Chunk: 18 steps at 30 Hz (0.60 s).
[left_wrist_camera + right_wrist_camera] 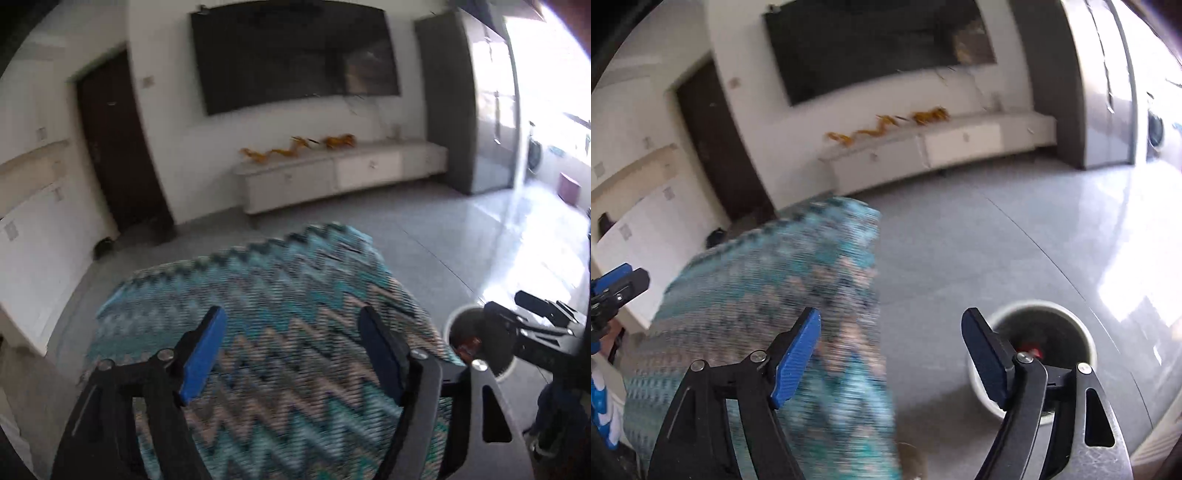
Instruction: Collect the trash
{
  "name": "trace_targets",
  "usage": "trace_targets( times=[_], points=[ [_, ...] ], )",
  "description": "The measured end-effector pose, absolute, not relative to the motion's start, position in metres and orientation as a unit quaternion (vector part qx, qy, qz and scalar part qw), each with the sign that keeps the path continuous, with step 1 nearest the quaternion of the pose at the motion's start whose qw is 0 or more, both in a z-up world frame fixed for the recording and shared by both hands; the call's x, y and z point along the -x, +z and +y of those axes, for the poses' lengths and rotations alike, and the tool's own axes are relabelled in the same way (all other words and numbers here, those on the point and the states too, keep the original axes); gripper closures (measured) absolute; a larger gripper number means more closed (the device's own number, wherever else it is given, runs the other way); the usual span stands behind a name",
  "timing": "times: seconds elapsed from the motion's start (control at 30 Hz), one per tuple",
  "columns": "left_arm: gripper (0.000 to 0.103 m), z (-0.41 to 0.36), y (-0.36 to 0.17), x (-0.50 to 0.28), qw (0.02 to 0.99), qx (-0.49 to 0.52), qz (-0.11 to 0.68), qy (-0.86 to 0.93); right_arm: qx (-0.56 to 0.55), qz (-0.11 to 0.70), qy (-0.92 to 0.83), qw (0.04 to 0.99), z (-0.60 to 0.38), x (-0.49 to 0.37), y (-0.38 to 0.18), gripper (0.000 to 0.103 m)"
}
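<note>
Both the left tool (291, 350) and right tool (892, 354) are hanging released and empty; the bin (1034, 314) beside the desk (258, 295) is already holding something red, seemingly collected trash.

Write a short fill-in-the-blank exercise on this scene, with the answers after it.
1. Both sets of tongs, left tongs and right tongs, are ____.
2. The white bin stands on the ____.
3. The zigzag cloth covers a ____.
4. The item in the bin is ____ in colour.

Answers: open; floor; table; red
</note>
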<state>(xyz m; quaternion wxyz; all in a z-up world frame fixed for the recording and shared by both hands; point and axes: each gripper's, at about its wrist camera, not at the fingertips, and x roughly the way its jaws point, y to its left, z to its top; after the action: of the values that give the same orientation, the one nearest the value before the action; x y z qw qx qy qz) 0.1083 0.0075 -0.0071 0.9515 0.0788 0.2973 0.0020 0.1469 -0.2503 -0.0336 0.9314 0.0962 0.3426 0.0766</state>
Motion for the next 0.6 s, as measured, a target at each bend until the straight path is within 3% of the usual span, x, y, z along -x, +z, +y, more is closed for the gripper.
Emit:
trace_targets(
  times=[0.33,0.6],
  points=[
    [0.020,0.068,0.012,-0.068,0.962,-0.059,0.258,0.065,-0.057,0.320,0.122,0.938,-0.169,-0.118,-0.001,0.016],
    [0.009,0.097,0.020,-0.046,0.969,-0.023,0.226,0.093,-0.016,0.287,0.103,0.952,-0.141,-0.100,0.024,0.002]
  ],
)
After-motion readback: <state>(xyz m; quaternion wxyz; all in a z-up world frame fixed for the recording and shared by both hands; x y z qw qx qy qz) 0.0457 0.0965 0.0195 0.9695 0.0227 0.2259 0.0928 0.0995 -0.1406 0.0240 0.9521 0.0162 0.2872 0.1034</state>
